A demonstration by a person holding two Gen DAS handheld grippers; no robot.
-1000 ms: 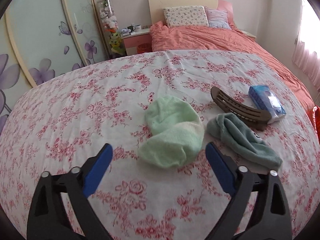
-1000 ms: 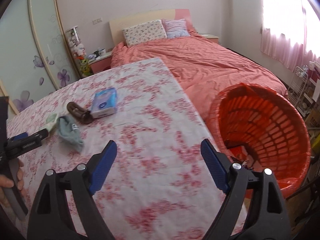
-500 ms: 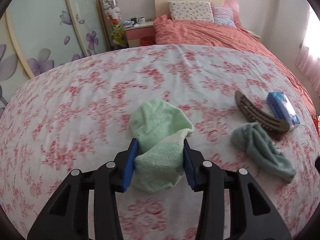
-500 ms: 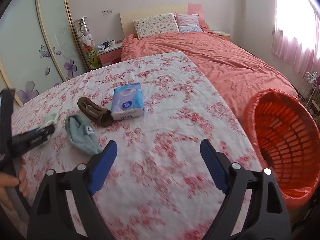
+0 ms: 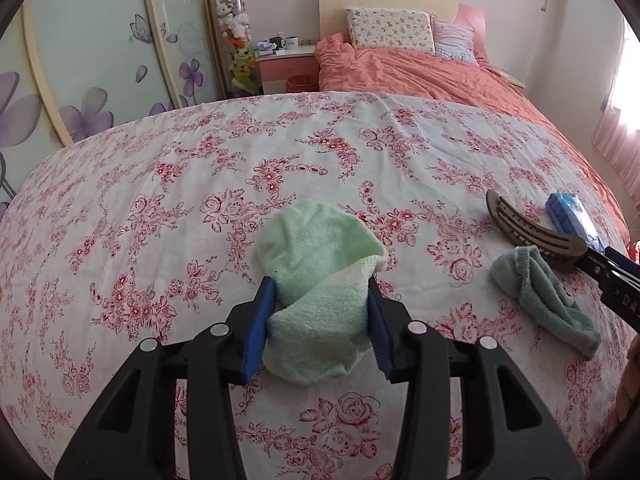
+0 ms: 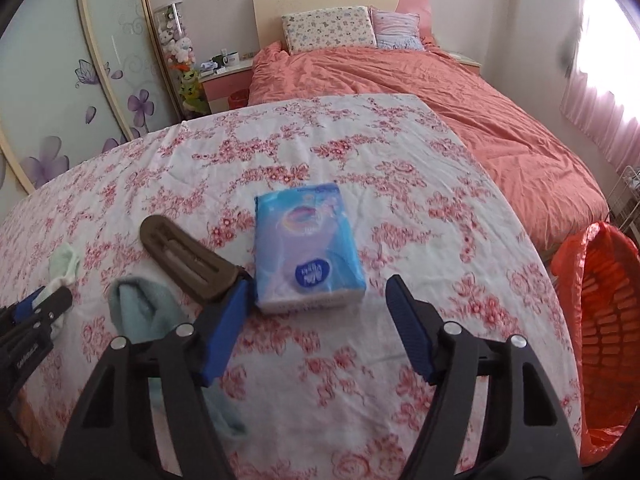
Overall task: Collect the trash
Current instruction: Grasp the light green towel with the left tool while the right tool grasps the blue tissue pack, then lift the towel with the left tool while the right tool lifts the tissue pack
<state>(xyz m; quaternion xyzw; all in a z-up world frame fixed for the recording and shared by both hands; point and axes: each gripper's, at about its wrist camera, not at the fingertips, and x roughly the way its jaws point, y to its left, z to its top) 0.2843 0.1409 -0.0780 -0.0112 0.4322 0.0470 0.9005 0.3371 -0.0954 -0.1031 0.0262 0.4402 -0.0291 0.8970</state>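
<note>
**Two grabs under way on the floral sheet**

I am clamping the left gripper [image 5: 318, 320] on the pale green sock [image 5: 320, 280] at lower centre. My right gripper [image 6: 318, 324] is closing, nothing pinched yet, the blue tissue pack [image 6: 306, 248] lying just ahead. Next I am squeezing that pack, then swinging toward the orange basket [image 6: 596, 320] at right. The pack's print is too blurred to read
</note>
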